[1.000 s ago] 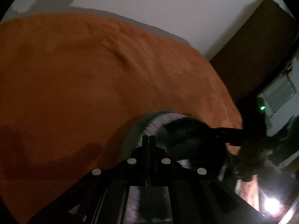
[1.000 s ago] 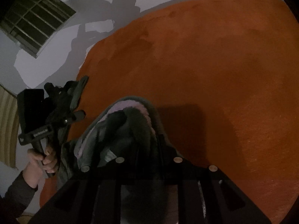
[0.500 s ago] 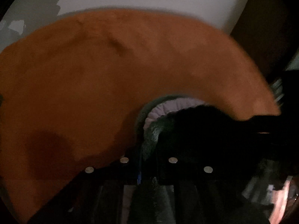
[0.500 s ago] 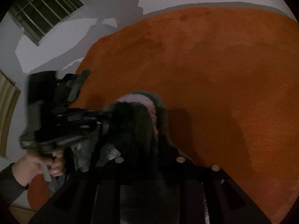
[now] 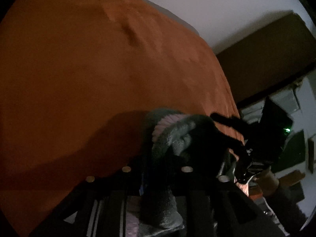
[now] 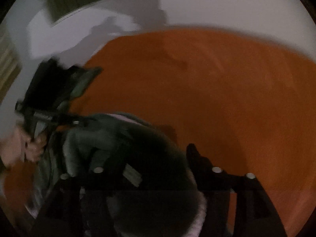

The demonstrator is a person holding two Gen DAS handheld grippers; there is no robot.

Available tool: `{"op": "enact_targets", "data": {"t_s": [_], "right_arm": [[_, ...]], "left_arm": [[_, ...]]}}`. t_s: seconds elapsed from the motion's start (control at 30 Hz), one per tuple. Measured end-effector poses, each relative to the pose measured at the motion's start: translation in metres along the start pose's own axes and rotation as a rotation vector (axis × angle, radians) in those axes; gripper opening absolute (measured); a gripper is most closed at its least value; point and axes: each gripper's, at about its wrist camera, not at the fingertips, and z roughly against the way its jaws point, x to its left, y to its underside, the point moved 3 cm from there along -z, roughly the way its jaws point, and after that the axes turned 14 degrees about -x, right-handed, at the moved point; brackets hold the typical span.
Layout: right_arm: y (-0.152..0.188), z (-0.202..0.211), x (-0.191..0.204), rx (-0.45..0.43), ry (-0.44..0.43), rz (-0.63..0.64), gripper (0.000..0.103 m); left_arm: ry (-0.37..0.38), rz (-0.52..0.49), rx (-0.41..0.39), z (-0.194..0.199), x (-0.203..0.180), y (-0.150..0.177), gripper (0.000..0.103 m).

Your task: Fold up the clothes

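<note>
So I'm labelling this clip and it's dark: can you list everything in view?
garment: one, grey-green fleece with pale pink lining, bunched over the orange cover's near edge, between both grippers
orange cover: one, orange, spread across most of both views
wall: white, behind the cover
dark panel: one, brown, far right in the left view
left gripper: black, shut on garment
right gripper: black, fingers apart around the garment
hand: one, holding the left gripper's handle, blurred
</note>
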Motion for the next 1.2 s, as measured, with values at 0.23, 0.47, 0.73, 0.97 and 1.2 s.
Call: {"op": "enact_targets", "data": {"t_s": [0.23, 0.47, 0.73, 0.97, 1.2], "right_arm": [[-0.008, -0.061, 0.022, 0.206, 0.088, 0.169, 0.004], [-0.027, -0.038, -0.027, 0.050, 0.033, -0.186, 0.003], [-0.008, -0.028, -0.024, 0.053, 0.091, -0.234, 0.073], [0.011, -0.033, -0.015, 0.119, 0.209, -0.137, 0.017], [0.018, -0.028, -0.043, 0.105, 0.208, -0.370, 0.017]], "left_arm": [[0.079, -0.182, 0.051, -0.020, -0.051, 0.003, 0.066], [-0.098, -0.388, 0.165, -0.050, -0.053, 0.012, 0.012], [-0.011, -0.079, 0.057, -0.002, -0.016, -0.015, 0.032], [-0.029, -0.232, 0.041, -0.005, -0.045, -0.001, 0.069], [-0.262, -0.032, 0.001, -0.020, 0.003, -0.016, 0.019]]}}
